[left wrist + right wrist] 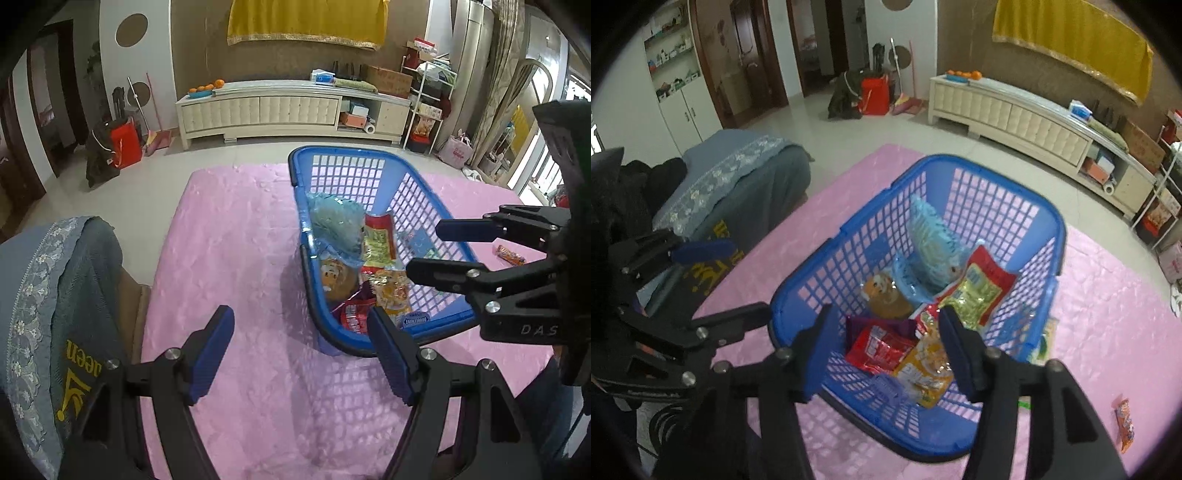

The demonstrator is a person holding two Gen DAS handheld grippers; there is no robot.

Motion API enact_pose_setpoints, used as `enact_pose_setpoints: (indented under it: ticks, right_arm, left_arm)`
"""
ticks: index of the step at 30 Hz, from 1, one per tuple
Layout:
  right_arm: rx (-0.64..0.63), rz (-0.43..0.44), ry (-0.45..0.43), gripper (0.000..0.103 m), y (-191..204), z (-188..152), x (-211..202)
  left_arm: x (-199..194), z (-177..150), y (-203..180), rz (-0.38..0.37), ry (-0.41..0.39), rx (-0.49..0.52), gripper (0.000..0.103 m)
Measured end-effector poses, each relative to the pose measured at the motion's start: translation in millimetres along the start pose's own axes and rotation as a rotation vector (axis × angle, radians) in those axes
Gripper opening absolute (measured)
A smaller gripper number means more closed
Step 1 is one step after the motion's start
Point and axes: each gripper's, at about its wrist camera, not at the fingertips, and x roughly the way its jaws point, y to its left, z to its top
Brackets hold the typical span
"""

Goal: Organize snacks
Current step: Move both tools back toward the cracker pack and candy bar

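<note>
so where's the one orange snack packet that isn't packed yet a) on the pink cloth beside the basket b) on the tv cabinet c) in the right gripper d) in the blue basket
a: the orange snack packet lies alone on the pink cloth, outside the blue basket, and the open right gripper holds nothing.

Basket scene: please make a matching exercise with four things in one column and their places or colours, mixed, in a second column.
Things:
1. basket
2. red packet
3. orange snack
4. cloth

Descriptions:
a. pink, covers the table
b. blue, with grid walls
c. inside the basket, near its front
d. outside the basket, on the cloth

Pairs: 1-b, 2-c, 3-d, 4-a
</note>
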Motion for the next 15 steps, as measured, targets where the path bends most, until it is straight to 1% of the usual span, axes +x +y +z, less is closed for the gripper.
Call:
enact_pose_setpoints:
  ticks: [6, 10, 13, 14, 15]
  right_arm:
    - [0.021, -0.036, -0.017, 0.065, -13, -12, -29]
    - [0.051, -0.056, -0.031, 0.065, -28, -23, -53]
    - [0.084, -0.068, -0.04, 0.066, -44, -36, -72]
    - [0.088, -0.072, -0.042, 0.067, -47, -38, -75]
    - [0.094, -0.079, -0.044, 0.067, -52, -42, -81]
  left_arm:
    - [-17, 6, -18, -0.012, -0.024, 0.008, 0.073]
    - [-30, 11, -40, -0.013, -0.037, 0.035, 0.073]
    - [-39, 15, -56, -0.028, -0.055, 0.054, 0.073]
    - [-42, 16, -64, -0.033, -0.061, 0.064, 0.075]
    - [-44, 17, -70, -0.036, -0.068, 0.073, 0.08]
